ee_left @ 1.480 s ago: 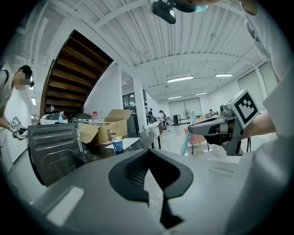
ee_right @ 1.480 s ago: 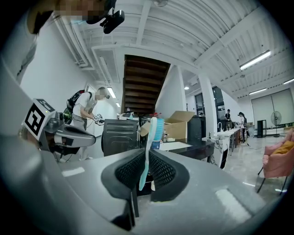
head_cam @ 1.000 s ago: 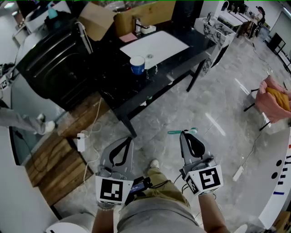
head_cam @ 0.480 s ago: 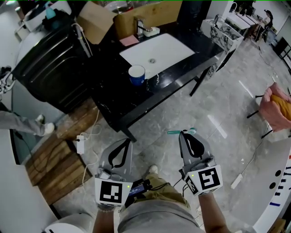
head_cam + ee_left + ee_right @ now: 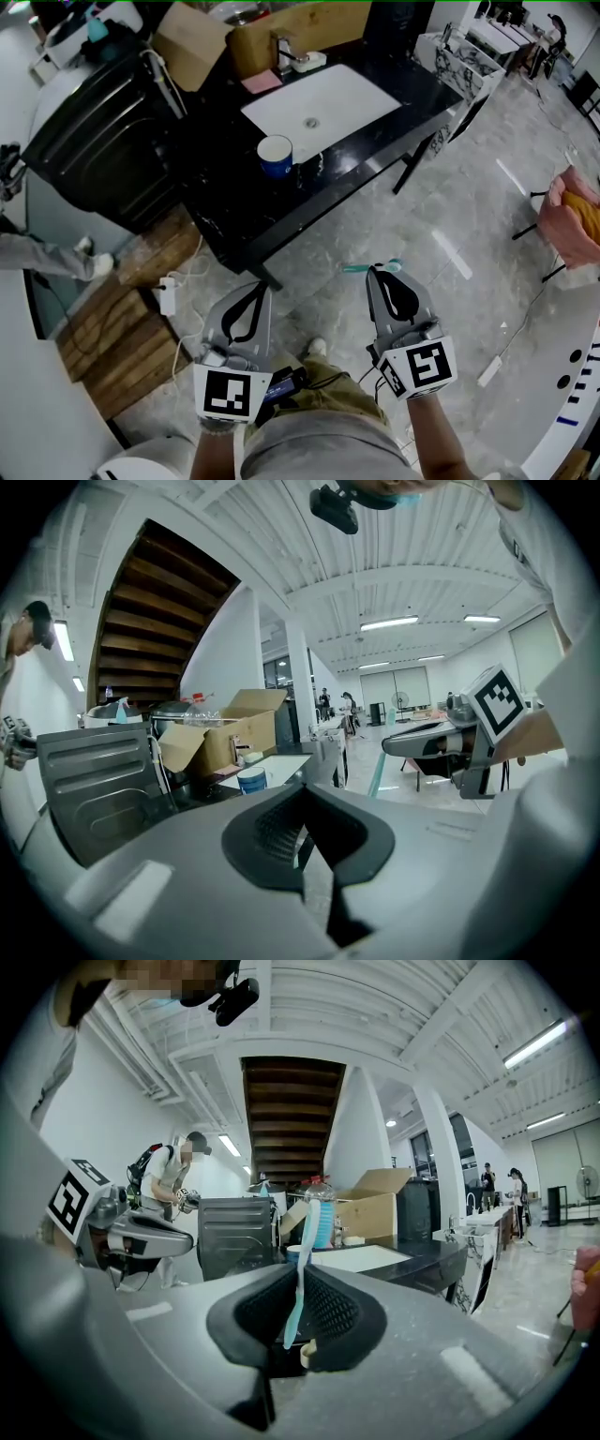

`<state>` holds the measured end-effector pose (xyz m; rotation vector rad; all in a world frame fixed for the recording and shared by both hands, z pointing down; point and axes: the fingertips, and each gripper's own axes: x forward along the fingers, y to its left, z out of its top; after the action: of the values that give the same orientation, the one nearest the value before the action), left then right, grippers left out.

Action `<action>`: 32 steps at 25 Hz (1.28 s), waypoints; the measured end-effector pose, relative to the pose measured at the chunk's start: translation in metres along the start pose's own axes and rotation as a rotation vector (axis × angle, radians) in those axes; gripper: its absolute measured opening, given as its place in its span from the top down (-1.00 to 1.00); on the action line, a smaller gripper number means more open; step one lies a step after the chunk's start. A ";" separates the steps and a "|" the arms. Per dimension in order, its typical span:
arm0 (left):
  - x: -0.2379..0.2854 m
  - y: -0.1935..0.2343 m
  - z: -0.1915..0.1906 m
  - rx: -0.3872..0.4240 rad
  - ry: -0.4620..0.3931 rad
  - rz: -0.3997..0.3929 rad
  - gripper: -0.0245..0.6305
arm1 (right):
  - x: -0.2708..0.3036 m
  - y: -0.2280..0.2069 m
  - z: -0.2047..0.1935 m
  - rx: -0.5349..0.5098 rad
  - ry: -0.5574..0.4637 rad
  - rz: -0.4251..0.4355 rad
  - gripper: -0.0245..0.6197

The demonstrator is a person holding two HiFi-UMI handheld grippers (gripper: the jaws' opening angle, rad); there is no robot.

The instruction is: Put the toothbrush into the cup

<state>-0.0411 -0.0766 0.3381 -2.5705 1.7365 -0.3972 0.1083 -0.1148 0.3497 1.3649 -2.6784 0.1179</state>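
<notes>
The right tongs [image 5: 382, 270] clamp the teal toothbrush [image 5: 370, 268] mid-frame; the left tongs [image 5: 258, 286] are pinched together, empty. Looks like the carry step: the blue cup [image 5: 275, 156] sits on the bench [image 5: 234, 220], upper centre. Next, reach over and stand the toothbrush above its rim.

Both forearms reach forward from the bottom of the head view, side by side and well apart. The left claw [image 5: 262, 285] points ahead and a little downward, its marker cube [image 5: 231, 393] at the wrist end. In the left gripper view its jaws meet at the tips with nothing between them. The right claw [image 5: 376, 273] lies parallel to it, its marker cube [image 5: 423, 367] turned slightly outward. Its jaws are pressed on a toothbrush [image 5: 301, 1251], which stands upright between the pads in the right gripper view and lies crosswise at the tips in the head view.
</notes>
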 end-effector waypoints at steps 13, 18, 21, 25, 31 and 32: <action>0.032 0.009 0.009 0.026 -0.014 -0.065 0.88 | 0.012 -0.019 0.007 0.021 -0.024 -0.075 0.85; 0.048 0.021 0.012 0.035 -0.013 -0.091 0.89 | 0.027 -0.024 0.013 0.017 -0.026 -0.094 0.85; 0.056 0.028 0.015 0.041 -0.016 -0.103 0.89 | 0.037 -0.026 0.020 0.014 -0.033 -0.101 0.85; 0.065 0.038 0.019 0.047 -0.024 -0.113 0.89 | 0.048 -0.030 0.027 0.011 -0.044 -0.115 0.85; 0.075 0.052 0.024 0.063 -0.037 -0.119 0.89 | 0.068 -0.036 0.039 -0.001 -0.057 -0.126 0.85; 0.077 0.054 0.024 0.063 -0.038 -0.120 0.89 | 0.071 -0.037 0.041 -0.004 -0.061 -0.127 0.85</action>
<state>-0.0584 -0.1709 0.3223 -2.6269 1.5375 -0.3964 0.0934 -0.1989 0.3206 1.5571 -2.6293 0.0578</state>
